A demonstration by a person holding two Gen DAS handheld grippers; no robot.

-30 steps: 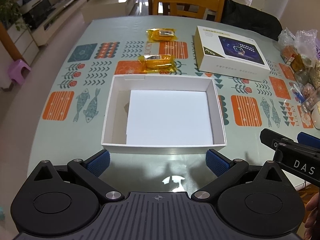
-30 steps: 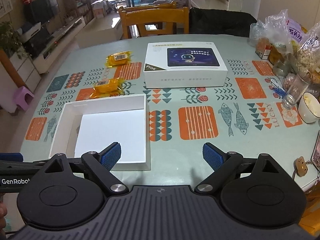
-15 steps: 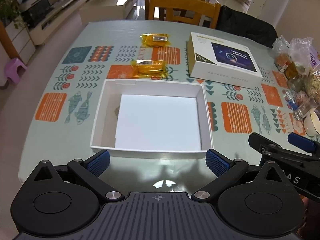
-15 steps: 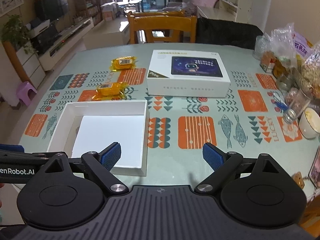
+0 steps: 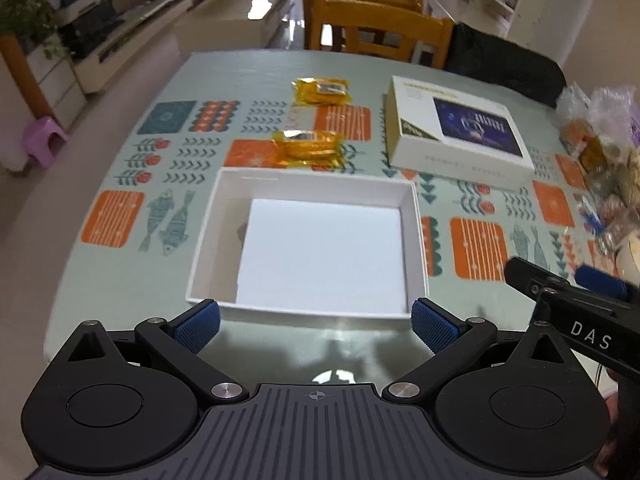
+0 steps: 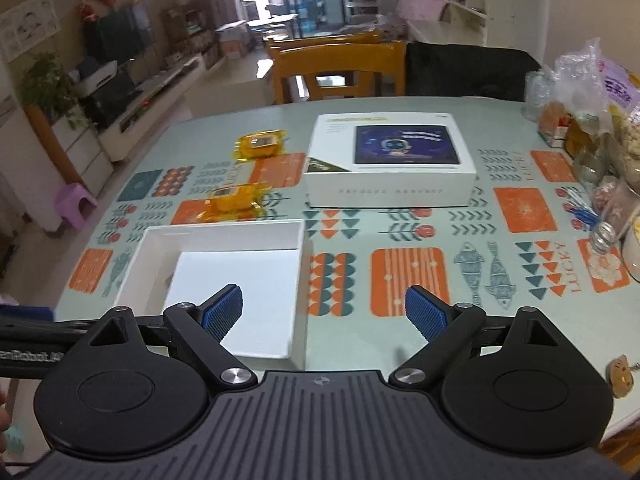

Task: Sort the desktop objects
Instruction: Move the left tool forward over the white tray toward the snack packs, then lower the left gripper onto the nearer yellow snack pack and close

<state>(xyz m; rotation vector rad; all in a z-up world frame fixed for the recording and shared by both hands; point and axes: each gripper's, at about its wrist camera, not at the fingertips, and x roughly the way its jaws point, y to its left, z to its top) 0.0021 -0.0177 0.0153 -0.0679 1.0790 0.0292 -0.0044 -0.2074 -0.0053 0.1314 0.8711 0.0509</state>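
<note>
Patterned in orange and teal, the tabletop (image 5: 132,280) sits in a living room with wooden chairs at its far side and a TV unit along the left wall. Near its front edge lies an open white box (image 5: 308,248), holding nothing but a white sheet on its floor. Just beyond the box's far wall lies 1 yellow packet (image 5: 306,148), and a second yellow packet (image 5: 322,90) lies further back. A closed white product box (image 5: 456,132) with a dark picture on its lid rests to the right of both.

Both tools hover low over the near edge, neither holding anything. The left tool (image 5: 314,320) has its blue pads spread wide, framing the white box's near wall; the right tool (image 6: 324,312) is equally wide apart, above the box's right wall and the bare cloth beside it.

Sorting looks not yet begun: this reads as the approach. The likely next move is a reach over the open box to the nearer packet, closing on its soft wrapper across the short side, then lowering it into the box.

Only the right view shows the cluttered right edge clearly: snack bags (image 6: 592,108), a glass jar (image 6: 604,232) and a small charm (image 6: 620,374). Only the left view shows the right tool's arm from outside, lettered DAS.
</note>
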